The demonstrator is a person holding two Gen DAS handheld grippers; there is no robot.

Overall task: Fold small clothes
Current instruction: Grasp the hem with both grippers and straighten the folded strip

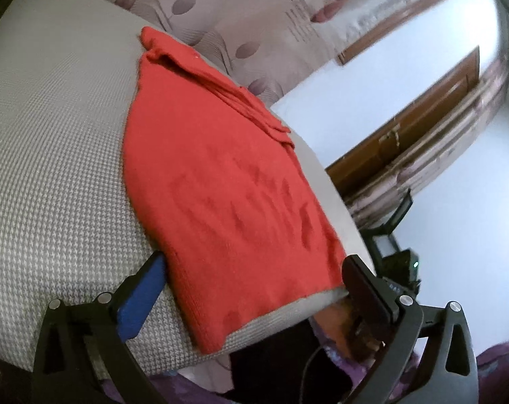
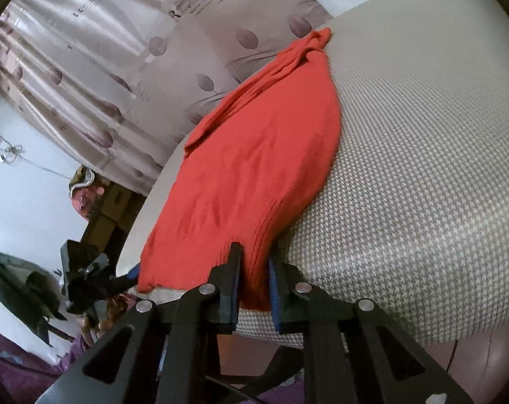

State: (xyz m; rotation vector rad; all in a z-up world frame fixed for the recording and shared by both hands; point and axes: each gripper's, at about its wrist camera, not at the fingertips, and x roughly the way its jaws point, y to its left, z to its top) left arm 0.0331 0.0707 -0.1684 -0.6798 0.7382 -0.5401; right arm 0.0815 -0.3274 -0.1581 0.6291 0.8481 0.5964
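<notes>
A red knitted garment (image 1: 220,181) lies flat on a grey houndstooth cushion (image 1: 52,155), its near hem at the cushion's front edge. My left gripper (image 1: 254,269) is open, its fingers wide apart on either side of the near hem, one fingertip (image 1: 156,262) touching the cloth's left edge. In the right wrist view the garment (image 2: 254,168) stretches away along the cushion (image 2: 422,168). My right gripper (image 2: 254,269) is shut on the near hem corner, the cloth pinched between its pads. The left gripper also shows in the right wrist view (image 2: 119,279), at the hem's other corner.
A patterned beige curtain (image 1: 254,17) hangs behind the cushion. A brown wooden door frame (image 1: 405,128) and white wall lie to the right. Purple cloth (image 2: 19,363) and dark clutter (image 2: 19,289) lie below the cushion's edge.
</notes>
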